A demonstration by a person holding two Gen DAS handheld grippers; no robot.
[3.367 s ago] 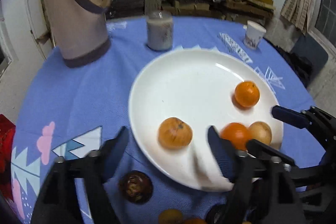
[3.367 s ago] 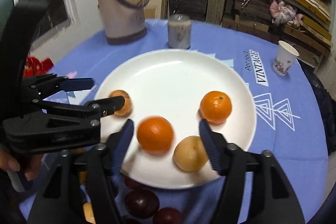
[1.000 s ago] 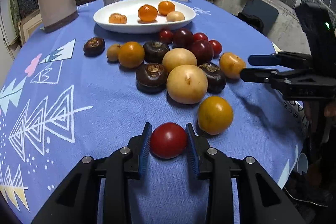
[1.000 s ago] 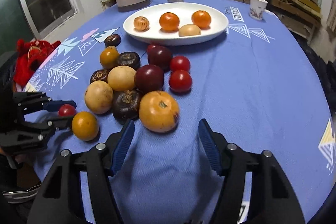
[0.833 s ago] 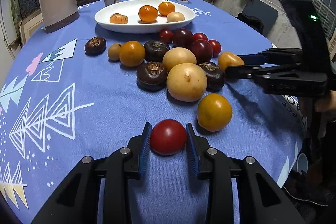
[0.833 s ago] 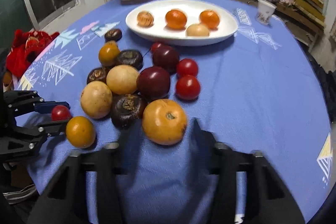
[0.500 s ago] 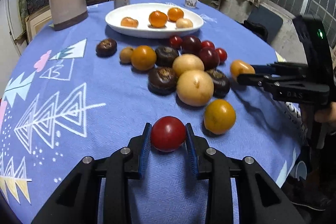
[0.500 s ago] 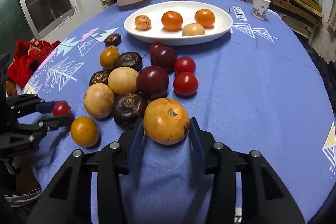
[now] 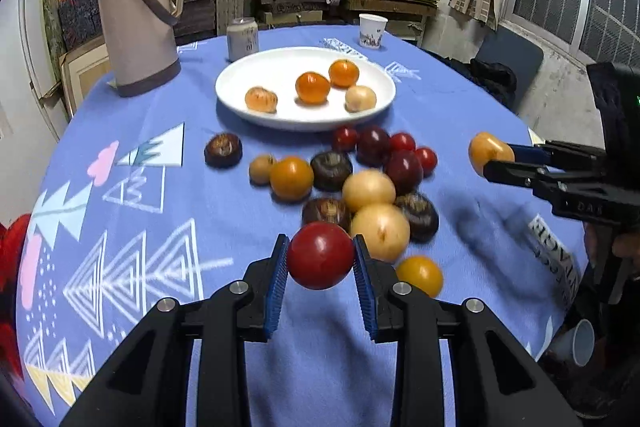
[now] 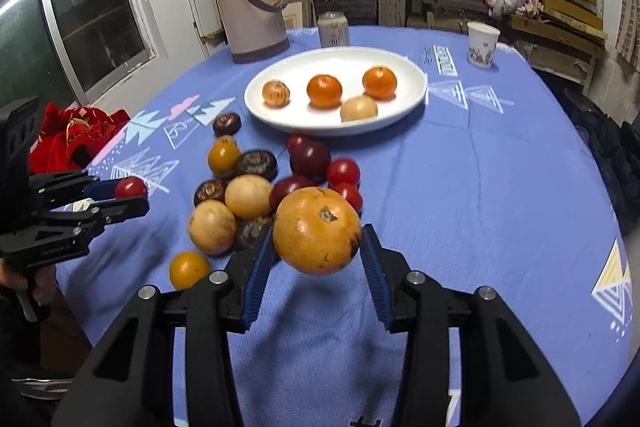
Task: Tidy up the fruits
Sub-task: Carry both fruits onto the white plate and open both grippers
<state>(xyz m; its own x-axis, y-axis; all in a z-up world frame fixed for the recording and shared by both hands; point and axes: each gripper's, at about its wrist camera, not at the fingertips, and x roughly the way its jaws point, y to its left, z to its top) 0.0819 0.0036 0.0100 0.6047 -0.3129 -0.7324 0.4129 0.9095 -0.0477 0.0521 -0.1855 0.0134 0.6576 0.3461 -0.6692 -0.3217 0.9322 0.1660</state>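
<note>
My left gripper (image 9: 320, 263) is shut on a red tomato (image 9: 320, 255) and holds it above the blue tablecloth; it also shows in the right wrist view (image 10: 130, 193). My right gripper (image 10: 316, 251) is shut on a large orange persimmon (image 10: 316, 231), lifted off the cloth; it appears at the right of the left wrist view (image 9: 490, 151). A white plate (image 9: 280, 121) at the far middle holds two oranges, a striped orange fruit and a pale fruit. A pile of loose fruits (image 9: 360, 187) lies between the plate and the grippers.
A beige thermos (image 9: 136, 15) stands far left, a can (image 9: 242, 39) behind the plate, a paper cup (image 9: 372, 25) far right. Red cloth (image 10: 76, 135) lies off the table's left edge. Shelves stand behind the table.
Both grippers have risen from the table with their fruits: the left with the red tomato, the right shut on the persimmon and lifted it out of the pile.
</note>
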